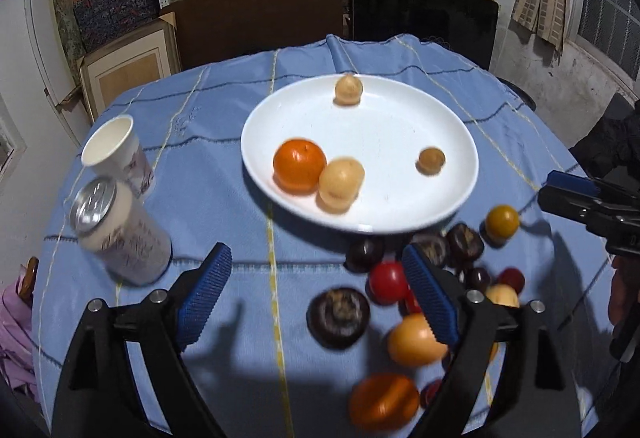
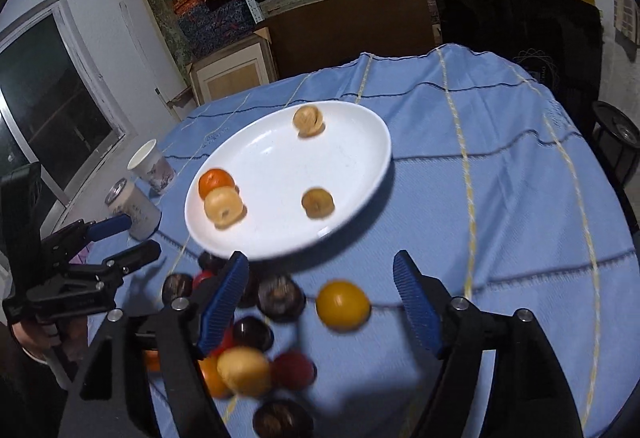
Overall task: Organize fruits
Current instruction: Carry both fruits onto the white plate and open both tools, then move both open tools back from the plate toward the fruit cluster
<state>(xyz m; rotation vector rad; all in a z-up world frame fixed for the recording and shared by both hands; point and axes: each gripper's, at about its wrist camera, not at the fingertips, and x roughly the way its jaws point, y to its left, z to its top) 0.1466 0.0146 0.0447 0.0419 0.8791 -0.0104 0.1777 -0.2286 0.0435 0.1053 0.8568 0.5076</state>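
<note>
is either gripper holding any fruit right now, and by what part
Nothing is held. The left gripper and right gripper both stand open and empty above the loose fruit beside the white plate.

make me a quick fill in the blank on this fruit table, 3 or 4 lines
The white plate holds ____ fruits.
The tablecloth is ____ in colour.
Beside the paper cup stands a drink ____.
The left gripper and the right gripper both have their jaws ____, with nothing gripped.

Missing words: four; blue; can; open
</note>
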